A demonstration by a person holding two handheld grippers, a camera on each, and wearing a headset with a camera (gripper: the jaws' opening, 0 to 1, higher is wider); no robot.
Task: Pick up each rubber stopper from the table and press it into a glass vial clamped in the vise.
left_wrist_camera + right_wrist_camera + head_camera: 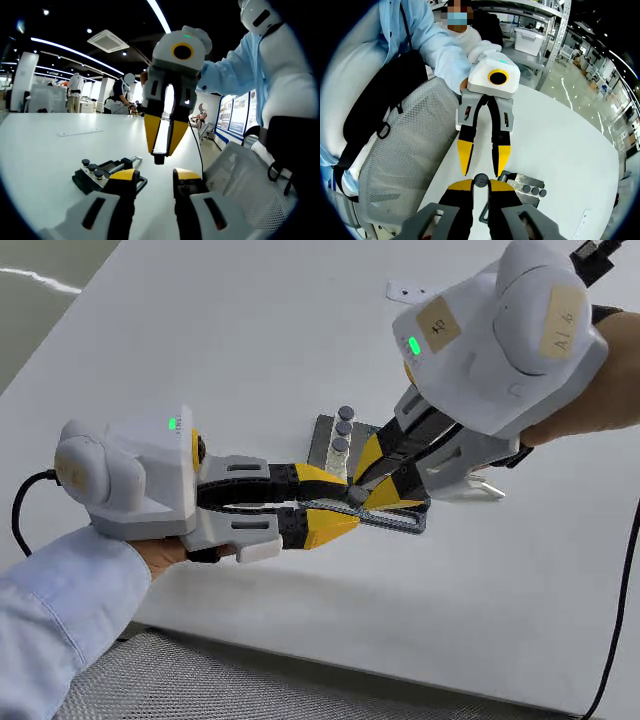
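Near edge of the worktop [300, 320]: a grey mesh chair back [200, 680] sits just below it. Left claw [350, 502], held by a hand in a light blue sleeve [60, 590], reaches in from the near left side; its yellow-tipped jaws stand apart, nothing gripped. Right claw [159, 156] comes down from the right side, jaws closed together on a small dark rubber stopper [480, 180] held at the tips. The stopper is off the worktop surface and, in the head view, lines up with the gap between the left claw's spread tips. Contact between the stopper and the left jaws cannot be told. Just beyond both claws, toward the middle of the worktop, stands a dark metal vise [90, 181] with a row of glass vials [341, 447] upright in it, each showing a dark stopper on top; the exact vial count is not clear in the right gripper view. Toward the far edge, a flat white plate [410, 290] lies well apart from the vise. A black cable [625, 600] hangs off the right side.
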